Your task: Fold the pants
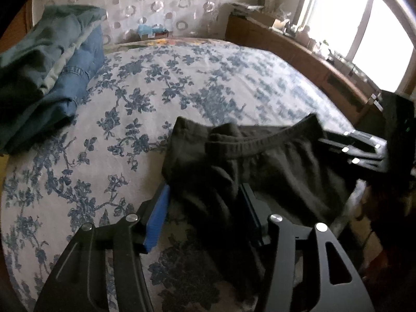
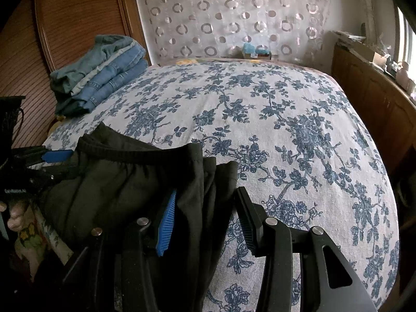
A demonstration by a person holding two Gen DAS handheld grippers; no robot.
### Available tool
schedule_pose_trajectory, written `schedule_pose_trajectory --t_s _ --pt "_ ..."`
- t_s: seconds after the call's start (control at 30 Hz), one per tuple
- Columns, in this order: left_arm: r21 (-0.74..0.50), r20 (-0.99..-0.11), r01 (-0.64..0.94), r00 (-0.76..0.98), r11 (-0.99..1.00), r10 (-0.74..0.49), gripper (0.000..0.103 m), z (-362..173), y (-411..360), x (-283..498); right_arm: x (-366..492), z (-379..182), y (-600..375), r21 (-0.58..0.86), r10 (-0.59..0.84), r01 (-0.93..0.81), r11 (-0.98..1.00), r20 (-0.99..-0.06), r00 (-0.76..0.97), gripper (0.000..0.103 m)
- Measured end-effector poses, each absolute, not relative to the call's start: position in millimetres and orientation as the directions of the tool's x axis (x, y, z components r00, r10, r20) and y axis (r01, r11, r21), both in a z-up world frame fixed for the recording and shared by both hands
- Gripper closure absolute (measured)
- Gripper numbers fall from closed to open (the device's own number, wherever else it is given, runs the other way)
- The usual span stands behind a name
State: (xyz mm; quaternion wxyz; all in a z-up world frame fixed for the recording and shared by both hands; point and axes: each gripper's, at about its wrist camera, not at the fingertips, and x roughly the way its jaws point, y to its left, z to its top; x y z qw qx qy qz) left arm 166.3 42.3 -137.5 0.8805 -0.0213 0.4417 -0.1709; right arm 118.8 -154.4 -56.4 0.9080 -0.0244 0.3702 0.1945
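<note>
Black pants with an elastic waistband [image 1: 249,161] hang over the near edge of the bed, waistband up; they also show in the right wrist view [image 2: 124,182]. My left gripper [image 1: 205,197] straddles the left end of the waistband, jaws spread wide with bunched cloth between them. My right gripper [image 2: 205,208] straddles the right end, jaws also wide with a fold of cloth between the pads. Each gripper shows in the other's view, the right one [image 1: 358,150] and the left one [image 2: 49,161].
The bed has a white and blue floral cover [image 2: 286,130]. A stack of folded jeans [image 2: 101,72] lies at its far left corner, also in the left wrist view [image 1: 52,72]. A wooden cabinet [image 2: 377,98] runs along the right side. A wooden door stands at left.
</note>
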Motion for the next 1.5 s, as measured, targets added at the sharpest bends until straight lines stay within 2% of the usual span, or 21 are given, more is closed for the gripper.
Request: schedule_pose_trajectory --t_s 0.17,0.3,0.67,0.83,0.93,1.13,1.17,1.2,1.27,1.37,1.5 --pt "-0.255 -0.732 0.300 0.562 0.919 -0.386 0.048 -130 45 173 121 -56 -154 0.097 0.334 -0.373 0.923 -0.681 0.652 0.057" --pt "-0.253 -0.760 0.280 0.535 0.926 -0.370 0.048 -139 43 186 124 -56 -153 0.101 0.336 -0.370 0.924 -0.679 0.653 0.057" --pt "-0.186 -0.758 0.260 0.576 0.948 -0.307 0.048 -137 39 190 124 -57 -153 0.109 0.355 -0.388 0.915 -0.672 0.650 0.057" --pt "-0.173 -0.739 0.241 0.609 0.955 -0.288 0.048 -133 44 191 124 -57 -151 0.111 0.369 -0.406 0.907 -0.672 0.642 0.073" --pt "-0.157 -0.769 0.247 0.577 0.956 -0.275 0.048 -141 41 197 126 -58 -152 0.148 0.401 -0.418 0.896 -0.671 0.624 0.083" --pt "-0.163 -0.767 0.266 0.572 0.950 -0.292 0.047 -144 36 197 127 -58 -153 0.172 0.423 -0.427 0.888 -0.670 0.610 0.091" --pt "-0.162 -0.763 0.276 0.574 0.947 -0.298 0.048 -144 35 196 127 -58 -152 0.171 0.423 -0.428 0.888 -0.667 0.613 0.091" --pt "-0.159 -0.760 0.287 0.575 0.945 -0.302 0.060 -144 33 195 126 -58 -152 0.172 0.425 -0.428 0.887 -0.664 0.615 0.091" --pt "-0.193 -0.749 0.314 0.564 0.930 -0.346 0.073 -143 31 191 124 -57 -154 0.180 0.435 -0.431 0.884 -0.653 0.620 0.092" --pt "-0.188 -0.737 0.314 0.582 0.931 -0.345 0.084 -139 30 184 120 -56 -155 0.179 0.440 -0.435 0.883 -0.641 0.629 0.092" --pt "-0.218 -0.701 0.321 0.605 0.922 -0.377 0.087 -126 33 173 113 -48 -157 0.182 0.453 -0.442 0.878 -0.612 0.648 0.092"
